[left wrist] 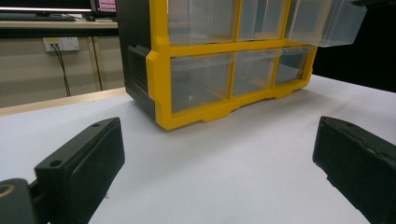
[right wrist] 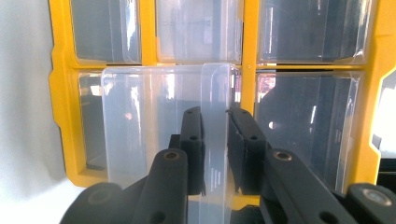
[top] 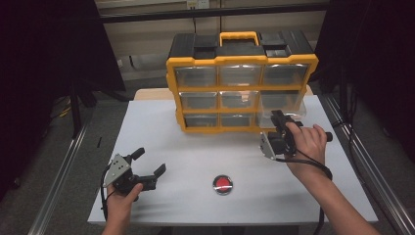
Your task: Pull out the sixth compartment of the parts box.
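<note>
Jaws of the right gripper (right wrist: 215, 140) clamp the clear plastic drawer's (right wrist: 154, 116) front handle, pulled partway from the yellow organizer (right wrist: 63, 121); left gripper (top: 147, 166) rests open.

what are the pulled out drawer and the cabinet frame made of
Drawer: likely clear glossy plastic; the cabinet shows through it and its walls catch glare. Frame: looks like moulded yellow plastic with a smooth, slightly shiny face and rounded edges.
</note>
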Available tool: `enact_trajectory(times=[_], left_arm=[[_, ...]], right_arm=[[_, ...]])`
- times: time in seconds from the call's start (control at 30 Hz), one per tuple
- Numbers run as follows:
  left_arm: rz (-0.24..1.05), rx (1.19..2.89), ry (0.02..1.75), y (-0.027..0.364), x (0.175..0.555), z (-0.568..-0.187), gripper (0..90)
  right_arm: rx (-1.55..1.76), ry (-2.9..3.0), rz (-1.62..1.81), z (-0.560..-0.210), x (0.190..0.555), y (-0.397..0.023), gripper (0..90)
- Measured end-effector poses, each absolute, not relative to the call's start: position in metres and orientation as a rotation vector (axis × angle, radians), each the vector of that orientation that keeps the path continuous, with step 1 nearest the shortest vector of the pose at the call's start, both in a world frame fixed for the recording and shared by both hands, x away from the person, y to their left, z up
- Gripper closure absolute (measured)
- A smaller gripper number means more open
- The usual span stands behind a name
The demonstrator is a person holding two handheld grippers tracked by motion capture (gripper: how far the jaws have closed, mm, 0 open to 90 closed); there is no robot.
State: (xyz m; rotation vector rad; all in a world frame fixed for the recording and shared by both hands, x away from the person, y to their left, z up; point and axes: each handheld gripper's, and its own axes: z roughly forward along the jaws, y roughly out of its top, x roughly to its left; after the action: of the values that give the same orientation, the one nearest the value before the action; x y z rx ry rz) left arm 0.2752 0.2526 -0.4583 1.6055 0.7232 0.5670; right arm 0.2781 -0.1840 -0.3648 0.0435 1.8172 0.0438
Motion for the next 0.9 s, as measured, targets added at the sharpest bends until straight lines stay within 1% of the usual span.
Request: enact_trajectory(times=[0.6, 0.7, 0.9], left_arm=[[0.562, 1.610, 0.724, 0.2518, 0.2749, -0.4588, 2.4], [0.559, 1.610, 0.725, 0.2514, 0.2750, -0.4590, 2.4], [0.558, 1.599, 0.739, 0.2507, 0.2750, -0.4598, 2.4]], right_arm=[[0.037, 1.805, 0.062, -0.3644, 0.2770, -0.1829, 76.7], [0.071, 1.787, 0.089, -0.3671, 0.2754, -0.1825, 71.2], [0.154, 1.754, 0.152, -0.3701, 0.2725, -0.1838, 64.4]])
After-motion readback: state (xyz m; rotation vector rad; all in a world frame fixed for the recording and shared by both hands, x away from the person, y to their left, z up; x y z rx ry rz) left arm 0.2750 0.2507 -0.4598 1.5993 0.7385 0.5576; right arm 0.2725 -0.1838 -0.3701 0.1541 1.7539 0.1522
